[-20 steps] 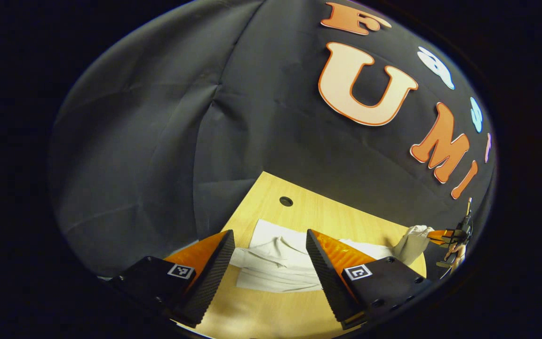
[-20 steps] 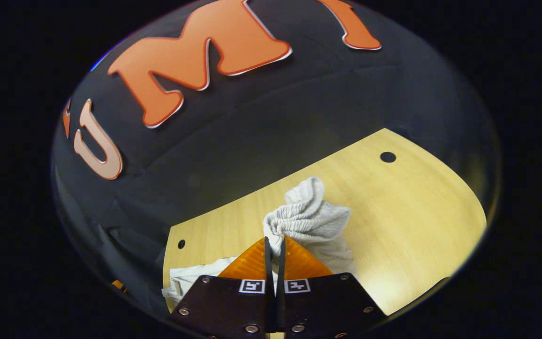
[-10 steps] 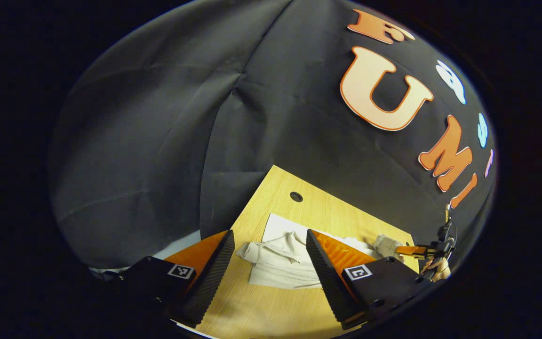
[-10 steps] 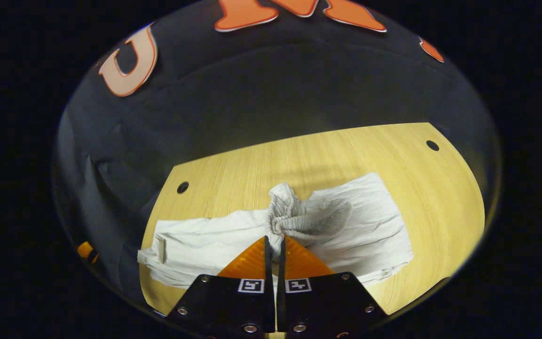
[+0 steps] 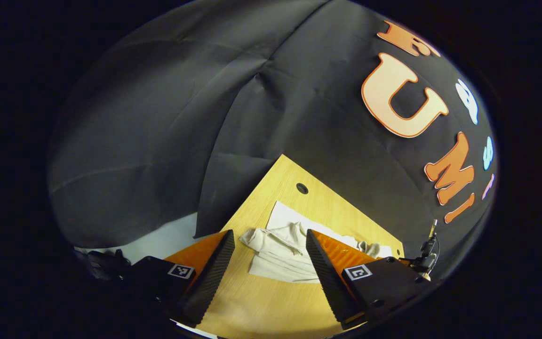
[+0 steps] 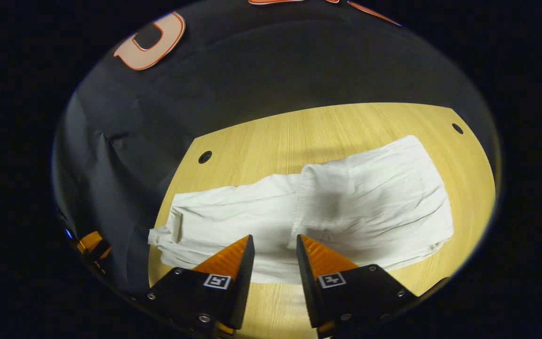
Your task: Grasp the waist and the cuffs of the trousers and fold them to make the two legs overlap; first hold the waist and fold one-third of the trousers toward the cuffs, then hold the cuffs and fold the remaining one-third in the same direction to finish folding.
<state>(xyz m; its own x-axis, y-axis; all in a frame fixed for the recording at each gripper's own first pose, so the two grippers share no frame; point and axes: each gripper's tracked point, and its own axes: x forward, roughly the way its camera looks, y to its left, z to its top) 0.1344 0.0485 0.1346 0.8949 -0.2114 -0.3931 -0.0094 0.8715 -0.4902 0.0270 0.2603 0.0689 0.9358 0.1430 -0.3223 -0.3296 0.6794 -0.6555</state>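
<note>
Trousers (image 6: 346,207) waist folded over, right gripper (image 6: 274,245) parted

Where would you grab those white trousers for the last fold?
Probably at the cuffs, the loose end of the trousers lying flat on the table. The waist third already lies folded over, so coming low from the cuff side lets open fingers pinch the layered hems and carry them across.

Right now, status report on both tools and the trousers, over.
Left tool open, right tool open, both above table. Trousers flat, waist third folded over the legs. Nothing in the way.
</note>
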